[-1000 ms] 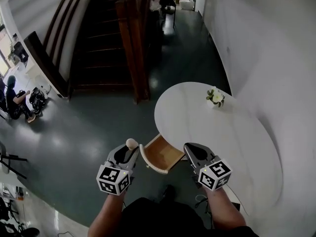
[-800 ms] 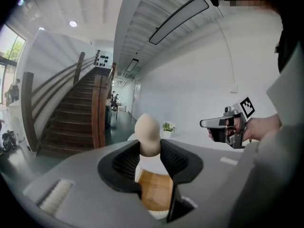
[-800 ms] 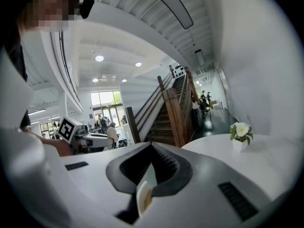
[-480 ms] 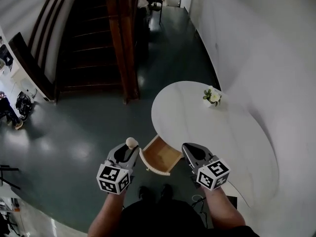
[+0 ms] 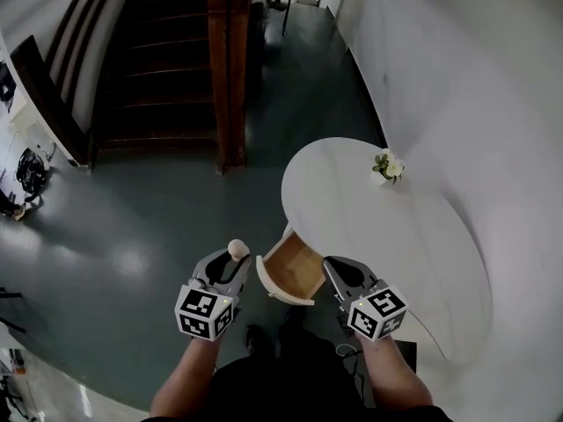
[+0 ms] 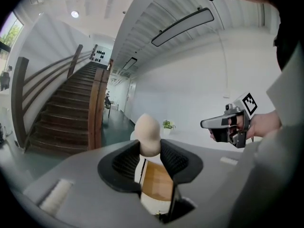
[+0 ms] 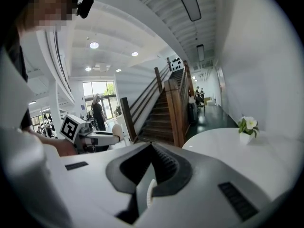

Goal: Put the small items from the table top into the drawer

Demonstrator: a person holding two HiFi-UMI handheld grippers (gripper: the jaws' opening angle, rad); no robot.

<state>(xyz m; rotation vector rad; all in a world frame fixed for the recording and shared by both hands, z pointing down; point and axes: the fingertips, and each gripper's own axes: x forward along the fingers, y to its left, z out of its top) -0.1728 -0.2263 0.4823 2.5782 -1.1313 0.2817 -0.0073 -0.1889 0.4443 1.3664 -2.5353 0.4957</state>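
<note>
My left gripper (image 5: 236, 257) is shut on a small beige egg-shaped item (image 5: 237, 248), held just left of the open drawer (image 5: 264, 276). In the left gripper view the egg (image 6: 147, 133) sticks up between the black pads (image 6: 127, 161), with the drawer's wooden floor (image 6: 159, 180) below it. My right gripper (image 5: 332, 267) hovers at the drawer's right side, over the edge of the round white table (image 5: 396, 236). Its jaws (image 7: 151, 148) are shut with nothing between them. The drawer's inside shows only bare wood.
A small pot of white flowers (image 5: 387, 167) stands at the table's far side by the white wall. A dark staircase (image 5: 158, 60) with a wooden post (image 5: 230, 69) rises beyond the grey-green floor (image 5: 132, 227). The person's feet are below the drawer.
Both grippers stay almost where they were beside the drawer, the egg still gripped. The head view has swung, so the table, stairs and floor sit differently in frame.
</note>
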